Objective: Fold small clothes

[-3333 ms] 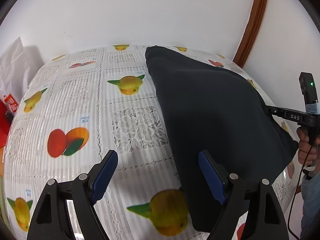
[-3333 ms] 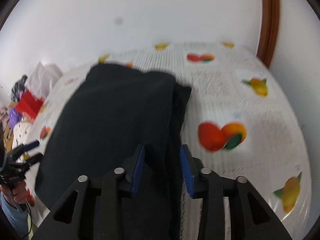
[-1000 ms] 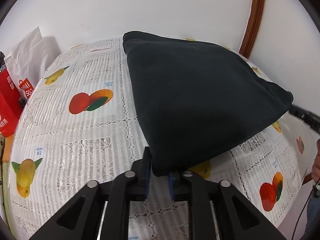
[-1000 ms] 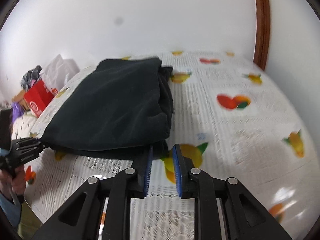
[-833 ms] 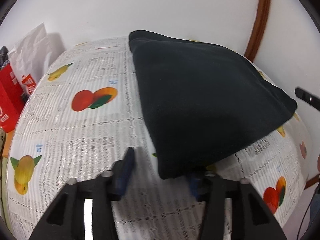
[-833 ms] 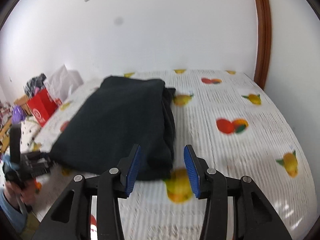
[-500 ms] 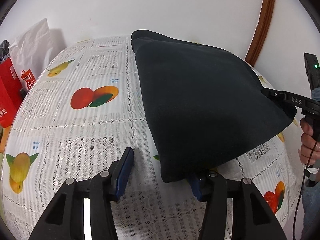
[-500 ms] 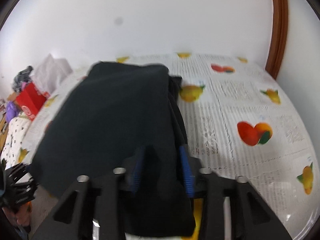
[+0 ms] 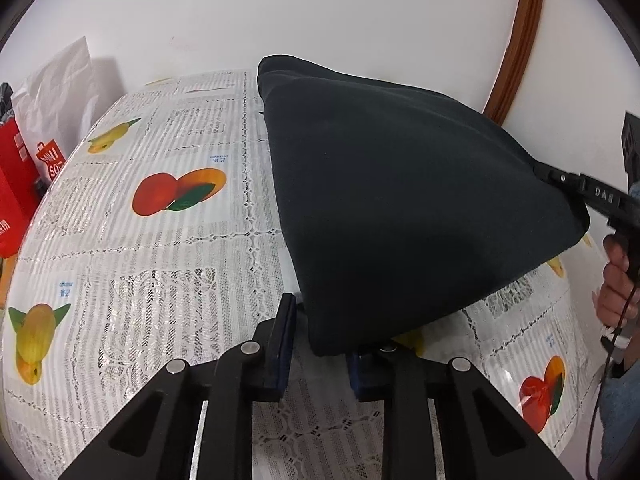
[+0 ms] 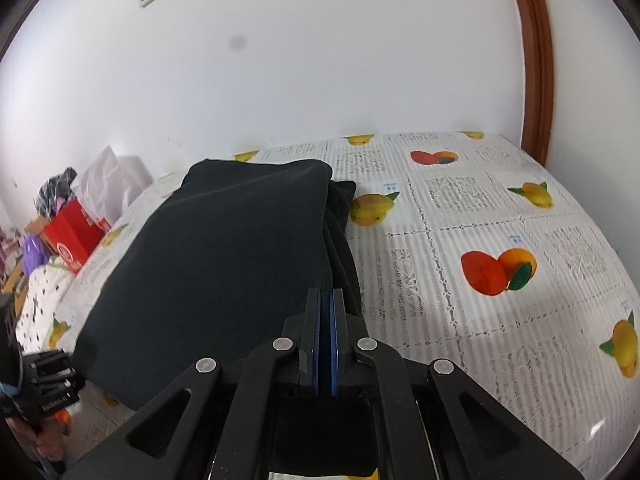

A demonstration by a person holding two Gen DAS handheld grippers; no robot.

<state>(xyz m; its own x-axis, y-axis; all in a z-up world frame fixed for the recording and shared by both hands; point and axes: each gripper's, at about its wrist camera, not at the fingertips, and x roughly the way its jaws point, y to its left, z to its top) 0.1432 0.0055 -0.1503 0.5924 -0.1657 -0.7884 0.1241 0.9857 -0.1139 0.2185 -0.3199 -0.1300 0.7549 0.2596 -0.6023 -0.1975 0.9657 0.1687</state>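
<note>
Soft dark folded garment [image 9: 400, 208] on glossy fruit-print tablecloth [image 9: 160, 248]

Bright even light, sharp, fisheye-warped dark corners

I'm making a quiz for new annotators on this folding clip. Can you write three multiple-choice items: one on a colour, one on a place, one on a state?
1. What colour is the garment?
A white; B red; C dark, near black.
2. Where is the red bag?
A on the garment; B beyond the table edge, at the left; C at the table's middle.
3. How is the right gripper?
A wide open; B shut on the garment; C shut on a bag.

Answers:
1. C, as it looks near black in both views.
2. B, as it stands off the table's left side in the left wrist view.
3. B, as its pads meet on the garment's edge.
</note>
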